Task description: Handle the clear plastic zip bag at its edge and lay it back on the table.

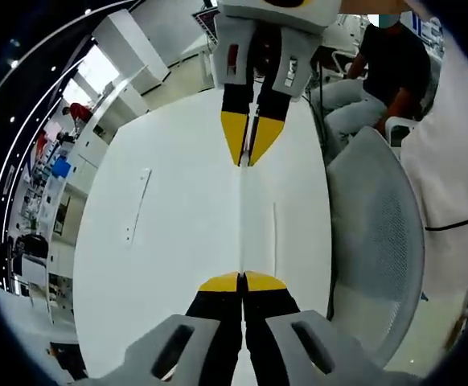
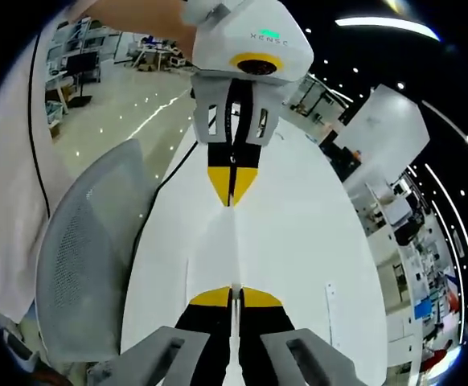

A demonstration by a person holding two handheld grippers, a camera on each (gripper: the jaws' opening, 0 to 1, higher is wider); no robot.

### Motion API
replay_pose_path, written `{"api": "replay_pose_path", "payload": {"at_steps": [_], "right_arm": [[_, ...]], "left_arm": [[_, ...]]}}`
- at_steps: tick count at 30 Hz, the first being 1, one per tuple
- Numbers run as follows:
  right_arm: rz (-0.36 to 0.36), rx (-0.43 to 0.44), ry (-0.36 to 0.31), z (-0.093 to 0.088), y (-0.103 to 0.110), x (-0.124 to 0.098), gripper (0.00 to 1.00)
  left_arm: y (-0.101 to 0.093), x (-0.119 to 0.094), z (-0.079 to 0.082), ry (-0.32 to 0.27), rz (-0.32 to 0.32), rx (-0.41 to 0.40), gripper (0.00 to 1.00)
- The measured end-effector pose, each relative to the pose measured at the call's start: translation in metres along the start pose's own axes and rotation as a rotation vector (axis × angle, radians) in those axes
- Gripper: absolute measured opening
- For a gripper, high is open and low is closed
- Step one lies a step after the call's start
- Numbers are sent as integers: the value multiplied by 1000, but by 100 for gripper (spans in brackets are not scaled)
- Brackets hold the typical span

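White table (image 1: pixel 178 241), bag (image 1: pixel 241 217) between tongs (image 1: pixel 241 281)

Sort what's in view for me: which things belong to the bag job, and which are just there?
Job:
- clear plastic zip bag, held edge-on between both grippers
- left gripper, shut on the bag's edge
- right gripper, shut on the opposite edge
- white table

Just there:
- grey mesh chair
- seated person
- shelving

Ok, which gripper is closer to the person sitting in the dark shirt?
Right. The right gripper is just in front of the seated person; the left gripper is farther back across the table.
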State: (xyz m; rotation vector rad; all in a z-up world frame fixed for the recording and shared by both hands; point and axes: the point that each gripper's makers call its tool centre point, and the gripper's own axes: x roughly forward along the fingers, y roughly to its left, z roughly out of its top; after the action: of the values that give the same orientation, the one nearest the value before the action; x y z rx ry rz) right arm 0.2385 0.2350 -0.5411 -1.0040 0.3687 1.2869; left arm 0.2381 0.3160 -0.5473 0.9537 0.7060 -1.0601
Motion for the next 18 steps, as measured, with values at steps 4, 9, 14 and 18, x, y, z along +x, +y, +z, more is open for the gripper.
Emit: {"api": "replay_pose_path", "payload": {"at_steps": [4, 9, 14, 18], "right_arm": [[-4, 9, 5, -2, 0, -2, 0], [-10, 14, 10, -5, -2, -3, 0], [-11, 20, 14, -6, -2, -2, 0], [-11, 24, 19, -8, -2, -2, 0]], "left_arm": [[0, -1, 1, -1, 4, 1, 0], [0, -3, -2, 0, 7, 5, 0], [2, -3, -7, 0, 8, 0, 0], [1, -4, -9, -2, 11, -3, 0]]}}
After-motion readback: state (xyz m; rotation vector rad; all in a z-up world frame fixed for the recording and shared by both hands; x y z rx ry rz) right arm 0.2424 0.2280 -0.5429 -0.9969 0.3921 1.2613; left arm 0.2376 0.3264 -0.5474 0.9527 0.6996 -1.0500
